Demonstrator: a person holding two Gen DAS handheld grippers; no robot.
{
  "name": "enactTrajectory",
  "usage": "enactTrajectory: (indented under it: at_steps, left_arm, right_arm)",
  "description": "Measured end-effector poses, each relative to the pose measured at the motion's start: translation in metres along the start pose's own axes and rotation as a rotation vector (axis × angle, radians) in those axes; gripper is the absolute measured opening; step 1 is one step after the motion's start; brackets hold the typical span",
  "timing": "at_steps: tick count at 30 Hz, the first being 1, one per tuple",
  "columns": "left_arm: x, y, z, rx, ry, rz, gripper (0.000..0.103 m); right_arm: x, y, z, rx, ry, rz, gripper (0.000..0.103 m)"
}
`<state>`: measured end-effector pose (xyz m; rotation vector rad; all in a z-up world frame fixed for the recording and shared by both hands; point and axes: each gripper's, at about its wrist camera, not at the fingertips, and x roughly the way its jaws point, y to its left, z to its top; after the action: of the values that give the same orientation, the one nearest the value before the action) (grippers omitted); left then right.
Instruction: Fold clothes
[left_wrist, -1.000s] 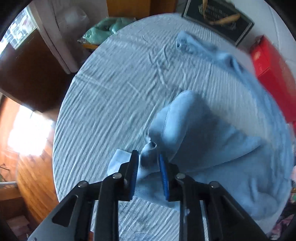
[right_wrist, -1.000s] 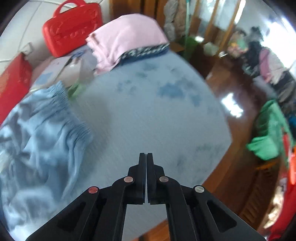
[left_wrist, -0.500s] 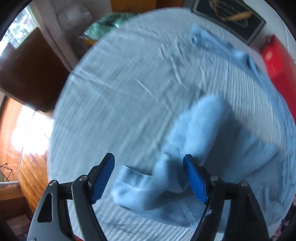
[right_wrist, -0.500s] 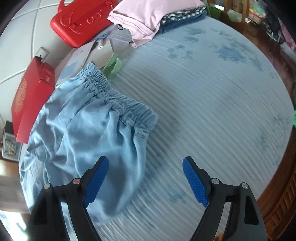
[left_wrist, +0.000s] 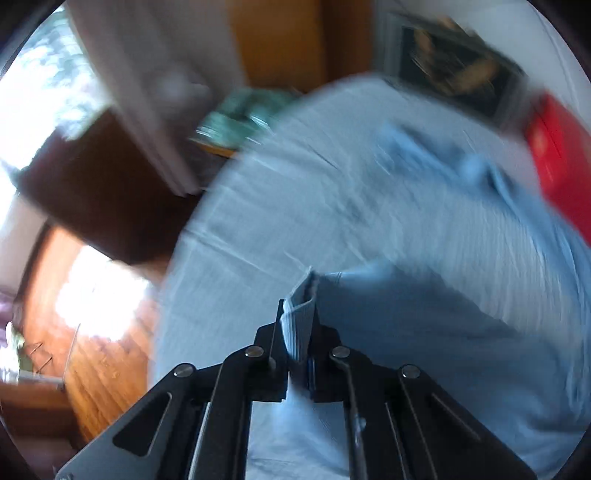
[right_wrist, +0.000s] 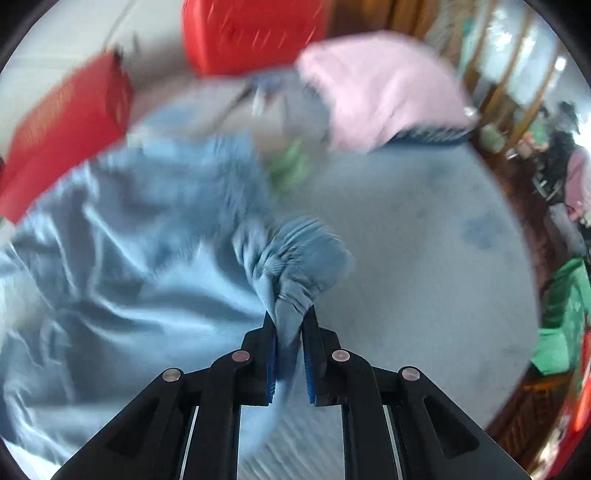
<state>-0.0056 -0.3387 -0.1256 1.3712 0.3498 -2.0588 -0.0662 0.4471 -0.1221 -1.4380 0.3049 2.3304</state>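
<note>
A light blue pair of trousers (left_wrist: 443, 332) lies crumpled on a round table with a pale blue cloth (left_wrist: 295, 192). My left gripper (left_wrist: 297, 314) is shut on a hem edge of the trousers, which stands up between its fingers. In the right wrist view the same trousers (right_wrist: 129, 266) spread to the left. My right gripper (right_wrist: 290, 317) is shut on the gathered elastic waistband (right_wrist: 295, 258), bunched just ahead of the fingertips. Both views are blurred by motion.
A pink folded garment (right_wrist: 380, 88) on a dark checked one sits at the table's far side. Red boxes (right_wrist: 66, 125) and a red case (right_wrist: 255, 33) stand behind. A framed picture (left_wrist: 454, 70) and a red box (left_wrist: 557, 155) lie at the far right. A green bundle (left_wrist: 240, 114) lies beyond the table.
Both grippers were open half a second ago; now each has closed on the trousers, left on a hem edge, right on the waistband. Both cameras are moving fast.
</note>
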Motion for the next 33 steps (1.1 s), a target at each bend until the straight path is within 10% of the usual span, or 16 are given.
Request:
enactTrajectory:
  at_steps: [8, 12, 14, 16, 17, 29, 33]
  left_arm:
    - [0.078, 0.008, -0.021, 0.009, 0.249, -0.022, 0.007]
    - [0.055, 0.008, -0.032, 0.020, 0.245, -0.090, 0.012]
    - [0.029, 0.015, -0.034, -0.002, 0.198, -0.145, 0.035]
    - [0.015, 0.024, -0.038, -0.037, 0.167, -0.153, 0.094]
    - [0.008, 0.028, -0.041, -0.055, 0.152, -0.156, 0.098]
    - [0.040, -0.013, -0.059, -0.024, 0.221, -0.239, 0.098]
    - [0.033, -0.049, -0.025, 0.048, 0.207, -0.272, 0.098]
  right_arm:
    - [0.010, -0.063, -0.043, 0.097, 0.140, 0.011, 0.012]
    - [0.025, -0.081, -0.062, 0.152, 0.220, 0.005, 0.036]
    - [0.015, -0.093, -0.070, 0.227, 0.198, 0.087, 0.042]
    - [0.008, -0.103, -0.078, 0.290, 0.186, 0.177, 0.053]
    - [0.008, -0.102, -0.083, 0.302, 0.190, 0.195, 0.054]
    - [0.002, -0.070, -0.079, 0.229, 0.137, 0.191, 0.055]
    - [0.002, -0.051, -0.056, 0.195, 0.126, 0.217, 0.081]
